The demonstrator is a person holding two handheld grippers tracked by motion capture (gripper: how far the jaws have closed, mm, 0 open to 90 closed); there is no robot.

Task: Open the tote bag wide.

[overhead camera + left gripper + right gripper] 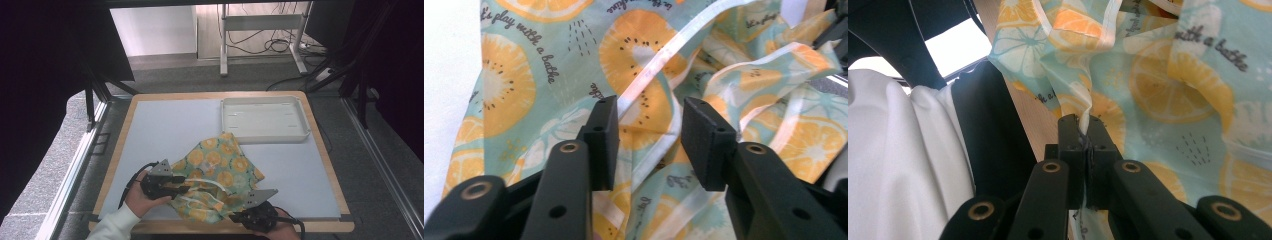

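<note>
You are working a thin printed cloth (220,172), teal with orange citrus slices and white strap or binding tape, lying crumpled on the near half of the pale blue table mat (165,125), just short of the empty white tray (263,120) at the far right. Expect it to be light, limp and easily dragged: it will sag, fold on itself and slide over the mat, with no stiffness to push against. It is not fragile, but a loose pinch may slip off a single layer. Best hold looks like a hemmed edge or the white tape, where the fabric is doubled. Your right gripper (1087,131) is clamped tight on such a white-edged fold at the near edge of the table, cloth rising straight out of the closed jaws. Your left gripper (649,132) stands apart, jaws spread over a white tape strip (659,60) and the slice beneath, pads not pressing it. Writing on the print reads "let's play with a bathe", repeated in script; in the right gripper view "with a bathe" is legible. No brand label to be seen.
</note>
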